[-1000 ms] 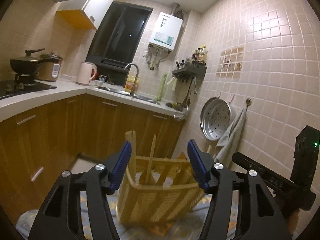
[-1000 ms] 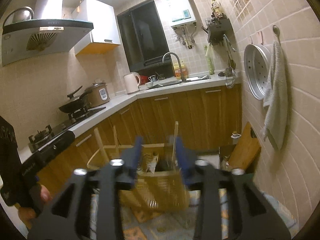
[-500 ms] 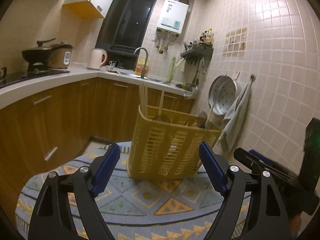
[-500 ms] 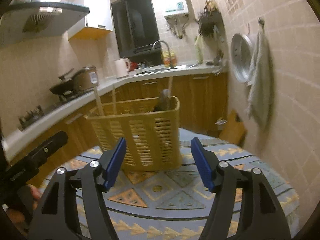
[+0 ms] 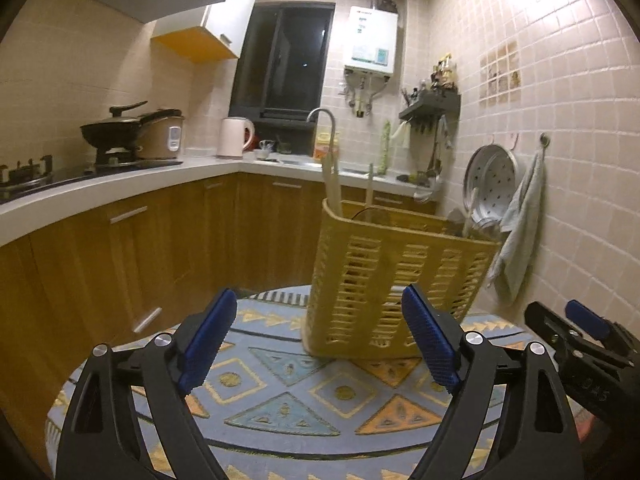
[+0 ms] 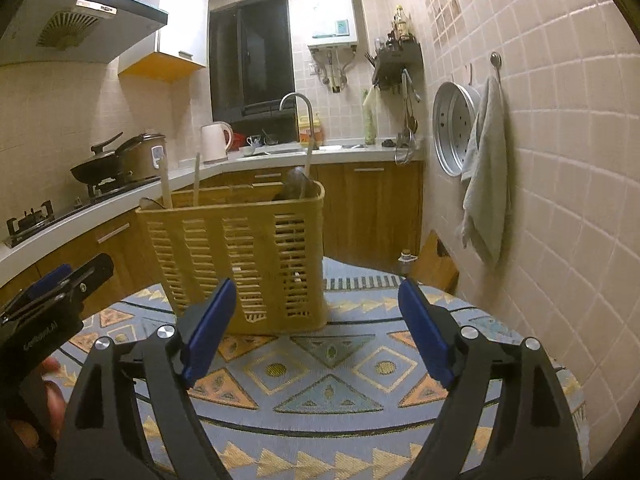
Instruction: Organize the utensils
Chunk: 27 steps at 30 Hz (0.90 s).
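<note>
Left wrist view shows the left gripper with its two black fingers spread wide, blue ribbed pads facing each other and nothing held between them. Ahead stands a yellow slatted plastic basket, rectangular with rounded corners, upright on a round bench covered by a woven blue cloth patterned with orange and grey triangles. Wooden chopsticks rise from the basket's left end and pale spoons lean at its right end. The basket sits toward the far side of the bench, just beyond the fingertips and not touching them. At the right edge of this view the right gripper shows only in part.

Right wrist view shows the right gripper likewise opened wide and empty, its fingers short of the basket, whose long slatted wall faces the camera. Here a dark ladle bowl shows at the basket's right end, and a wooden board leans against the tiled wall beyond the bench edge. The left gripper enters at the lower left. Bare cloth lies open between both grippers and the basket, and to the basket's right up to the bench rim.

A grey towel and a perforated metal tray hang on the wall.
</note>
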{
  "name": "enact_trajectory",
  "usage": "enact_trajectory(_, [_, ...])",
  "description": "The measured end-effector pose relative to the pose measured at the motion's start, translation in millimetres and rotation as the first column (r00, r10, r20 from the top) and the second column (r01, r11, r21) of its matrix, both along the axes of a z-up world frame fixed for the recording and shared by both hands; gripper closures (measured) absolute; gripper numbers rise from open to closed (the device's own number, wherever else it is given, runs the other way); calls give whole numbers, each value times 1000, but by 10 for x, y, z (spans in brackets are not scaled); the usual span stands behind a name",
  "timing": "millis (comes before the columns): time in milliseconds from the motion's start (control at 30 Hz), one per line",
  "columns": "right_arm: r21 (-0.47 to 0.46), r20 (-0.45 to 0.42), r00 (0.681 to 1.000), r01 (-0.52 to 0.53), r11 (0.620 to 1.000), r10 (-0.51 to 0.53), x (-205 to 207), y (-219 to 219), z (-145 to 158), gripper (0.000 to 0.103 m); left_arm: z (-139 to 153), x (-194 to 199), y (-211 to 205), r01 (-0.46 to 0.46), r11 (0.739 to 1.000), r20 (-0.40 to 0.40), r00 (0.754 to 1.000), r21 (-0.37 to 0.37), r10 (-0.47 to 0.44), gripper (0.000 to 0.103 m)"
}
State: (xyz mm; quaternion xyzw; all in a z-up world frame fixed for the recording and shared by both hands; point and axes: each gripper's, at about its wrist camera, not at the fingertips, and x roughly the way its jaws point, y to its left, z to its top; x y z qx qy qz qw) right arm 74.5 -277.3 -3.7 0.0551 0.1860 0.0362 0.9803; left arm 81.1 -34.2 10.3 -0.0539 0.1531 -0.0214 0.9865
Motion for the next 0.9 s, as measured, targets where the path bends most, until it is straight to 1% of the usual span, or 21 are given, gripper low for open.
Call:
enact_trajectory(100, [-5, -16, 1000, -8, 1000, 7, 35, -6, -41, 24, -8, 26, -57, -16, 999, -11, 1000, 36, 16, 18])
enact_trajectory(233, [-8, -30, 999, -21, 1000, 21, 41, 5, -73, 24, -25, 38, -142, 33, 998, -26, 999, 59, -32, 17])
enact_trajectory(433, [-2, -36, 999, -22, 1000, 21, 53, -14, -76, 23, -47, 12, -236, 57, 993, -19, 998, 100, -56, 16])
enact_trajectory(467, [0, -37, 999, -22, 1000, 22, 54, -15, -79, 23, -50, 9, -242, 60, 993, -21, 998, 102, -59, 15])
enact_trajectory(533, [3, -47, 999, -23, 1000, 24, 67, -14, -88, 19, -60, 8, -245, 69, 993, -25, 997, 101, -67, 15])
enact_trajectory(700, [4, -52, 998, -27, 1000, 28, 69, -9, -90, 19, -77, 61, -217, 73, 994, -53, 996, 82, -69, 14])
enact_trajectory(900, [5, -60, 998, -29, 1000, 30, 76, -8, -99, 19, -84, 85, -188, 67, 995, -61, 996, 74, -63, 14])
